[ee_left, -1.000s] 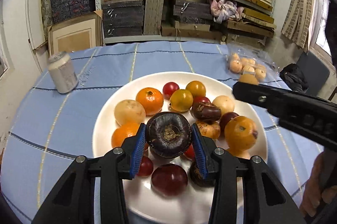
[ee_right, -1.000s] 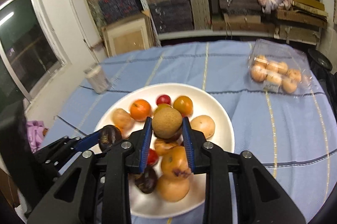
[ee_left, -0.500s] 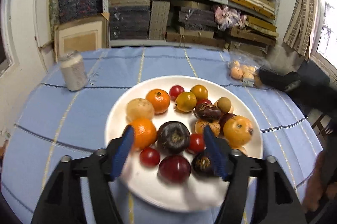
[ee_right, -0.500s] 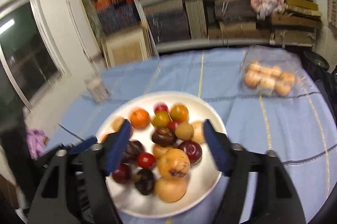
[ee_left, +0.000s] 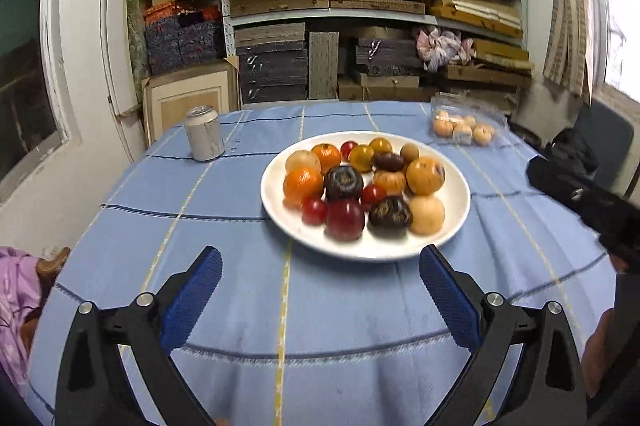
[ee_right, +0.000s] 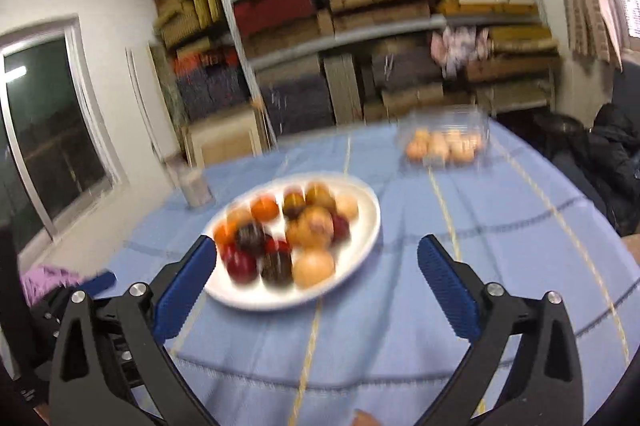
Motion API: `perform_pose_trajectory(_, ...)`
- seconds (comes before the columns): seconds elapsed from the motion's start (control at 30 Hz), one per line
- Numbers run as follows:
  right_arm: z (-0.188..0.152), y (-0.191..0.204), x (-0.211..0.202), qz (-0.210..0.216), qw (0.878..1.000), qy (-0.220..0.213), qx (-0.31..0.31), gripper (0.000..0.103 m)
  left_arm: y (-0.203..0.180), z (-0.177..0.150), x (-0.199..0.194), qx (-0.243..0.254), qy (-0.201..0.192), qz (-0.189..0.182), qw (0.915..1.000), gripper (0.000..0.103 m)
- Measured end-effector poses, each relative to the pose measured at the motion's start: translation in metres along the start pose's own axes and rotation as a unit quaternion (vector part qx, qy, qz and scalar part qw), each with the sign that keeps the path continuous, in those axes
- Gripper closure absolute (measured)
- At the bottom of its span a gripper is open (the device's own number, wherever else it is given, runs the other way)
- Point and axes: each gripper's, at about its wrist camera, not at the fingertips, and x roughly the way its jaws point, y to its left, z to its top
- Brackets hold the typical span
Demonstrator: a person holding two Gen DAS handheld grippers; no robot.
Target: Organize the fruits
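Blue checked desk (ee_left: 240, 306), shelves (ee_left: 360, 13) behind; plate (ee_left: 456, 222) of fruit mid-desk. Left tool (ee_left: 320, 266) and right tool (ee_right: 316, 258) just spread wide, empty.

Legible text: none that I can make out in either wrist view. The silver can (ee_left: 203, 139) on the blue cloth shows only faint grey marks on its side, too small for me to read. The clear pack (ee_left: 464, 129) of pale fruit carries a small white label, its print unreadable. The dark boxes (ee_left: 272, 73) on the shelving bear pale curled emblems, which I cannot tell for letters or ornament. My right wrist view is motion-blurred throughout and gives me nothing to read.
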Motion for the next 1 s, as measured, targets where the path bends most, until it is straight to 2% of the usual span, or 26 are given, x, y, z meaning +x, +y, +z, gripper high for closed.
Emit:
perform_pose_trajectory(0.07,-0.007,0.005,0.005,-0.016,1.000,0.010,-0.016,0.004,-0.003,-0.002,-0.004,0.006,-0.008,0.005,0.9999,0.004)
perform_pose_trajectory(0.17,-0.016,0.012,0.013,-0.018,0.999,0.034,-0.033,0.004,-0.002,-0.005,-0.005,-0.002,-0.004,-0.012,0.9999,0.004)
perform_pose_trajectory(0.33,-0.020,0.009,0.024,-0.019,0.997,0.070,-0.021,0.004,-0.005,-0.006,-0.001,0.003,0.007,0.021,0.9998,0.004)
perform_pose_trajectory(0.53,-0.016,0.009,0.011,-0.057,0.997,0.041,-0.029,0.004,0.005,-0.007,-0.001,-0.026,0.015,0.001,0.9995,0.004)
perform_pose_trajectory(0.73,-0.024,0.011,0.020,-0.075,0.993,0.075,-0.046,0.004,0.011,-0.006,-0.002,-0.047,0.021,-0.004,0.9987,0.004)
perform_pose_trajectory(1.0,-0.026,0.008,0.024,-0.073,0.993,0.085,-0.043,0.004,0.015,-0.005,-0.002,-0.057,0.024,-0.007,0.9980,0.004)
